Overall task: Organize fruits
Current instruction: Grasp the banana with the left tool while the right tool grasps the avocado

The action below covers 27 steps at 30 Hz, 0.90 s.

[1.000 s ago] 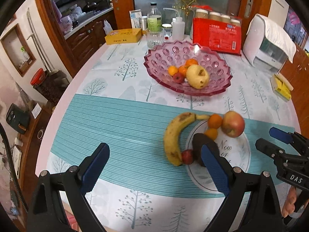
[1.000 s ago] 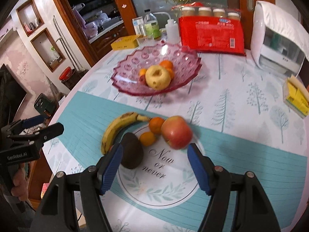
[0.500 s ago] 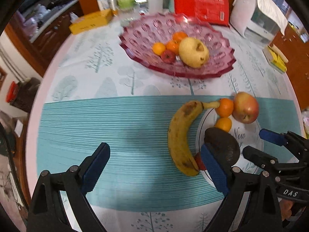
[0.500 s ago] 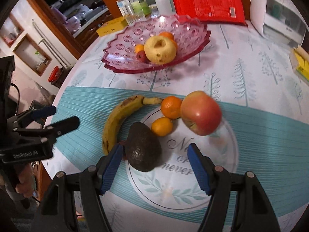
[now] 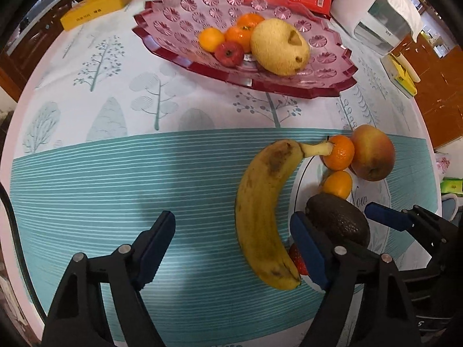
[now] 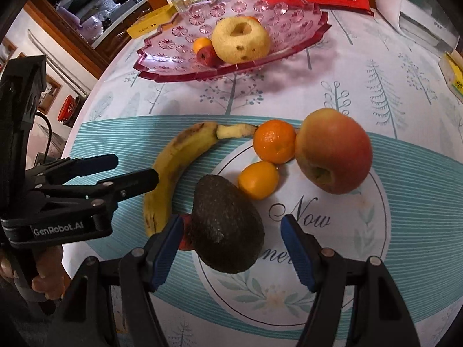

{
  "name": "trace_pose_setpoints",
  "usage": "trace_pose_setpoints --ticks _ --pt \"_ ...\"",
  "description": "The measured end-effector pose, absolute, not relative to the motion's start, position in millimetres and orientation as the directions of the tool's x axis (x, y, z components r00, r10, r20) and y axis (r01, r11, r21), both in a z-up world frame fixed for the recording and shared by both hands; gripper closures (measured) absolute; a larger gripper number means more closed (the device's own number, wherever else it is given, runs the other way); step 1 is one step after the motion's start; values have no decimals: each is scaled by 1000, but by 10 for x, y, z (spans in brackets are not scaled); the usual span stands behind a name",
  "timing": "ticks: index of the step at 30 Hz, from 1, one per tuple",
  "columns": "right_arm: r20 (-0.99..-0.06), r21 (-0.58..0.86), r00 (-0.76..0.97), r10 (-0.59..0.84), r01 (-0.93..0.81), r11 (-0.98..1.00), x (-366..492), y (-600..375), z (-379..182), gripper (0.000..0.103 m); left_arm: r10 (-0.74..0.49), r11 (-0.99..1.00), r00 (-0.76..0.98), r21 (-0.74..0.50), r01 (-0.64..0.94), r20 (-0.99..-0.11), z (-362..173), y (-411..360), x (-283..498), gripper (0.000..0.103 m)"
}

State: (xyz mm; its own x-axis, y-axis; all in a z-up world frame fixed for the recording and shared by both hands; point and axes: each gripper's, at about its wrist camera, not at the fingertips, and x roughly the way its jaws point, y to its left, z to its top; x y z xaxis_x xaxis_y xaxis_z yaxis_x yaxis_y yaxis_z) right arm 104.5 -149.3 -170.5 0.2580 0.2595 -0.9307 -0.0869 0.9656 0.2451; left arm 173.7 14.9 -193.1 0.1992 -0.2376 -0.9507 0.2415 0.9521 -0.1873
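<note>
The right gripper (image 6: 231, 248) hangs with fingers spread around the avocado (image 6: 227, 225) lying on the desk, not yet pinched. Next, likely squeeze, then carry it to the pink bowl (image 6: 295, 3). The left gripper (image 5: 231, 245), also spread wide, flanks the banana (image 5: 262, 211).

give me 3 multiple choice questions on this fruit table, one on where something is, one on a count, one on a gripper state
1. Where does the avocado lie?
A. in the pink bowl
B. between the open fingers of the right gripper
C. on top of the banana

2. How many fruits show in the pink bowl?
A. two
B. eight
C. five

3. What is the left gripper doing?
A. open, holding nothing
B. shut on the banana
C. shut on the apple

Answers: 1 B, the avocado sits on the table between the blue pads. 2 C, three oranges, a small red fruit and a big yellow one. 3 A, its fingers stand wide apart over the banana.
</note>
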Motion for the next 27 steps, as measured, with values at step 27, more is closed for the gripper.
trace_pose_setpoints --ticks 27 --pt "-904 370 225 364 -17 929 1015 -1582 -1920 45 -127 945 174 -66 320 -977 -2204 -339 1852 56"
